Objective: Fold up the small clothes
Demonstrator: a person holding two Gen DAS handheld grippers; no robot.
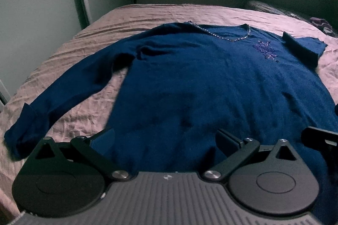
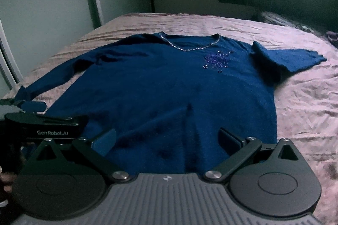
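Here, my left gripper (image 1: pixel 166 136) and right gripper (image 2: pixel 169 137) both hover with jaws spread wide, empty, over the near hem of the blue sweater (image 2: pixel 164 85). It lies flat on the pink bedspread (image 2: pixel 300 102), neckline (image 2: pixel 190 46) far.

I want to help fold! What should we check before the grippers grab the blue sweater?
1. Dark blue knit sweater lies flat, front up on the pink bedsheet: ok.
2. Left sleeve stretched out: ok.
3. Right sleeve stretched out: not ok, its end is folded.
4. Left hand-held gripper open above hem: ok.
5. Right hand-held gripper open: ok.
6. Hem edge straight: cannot tell.
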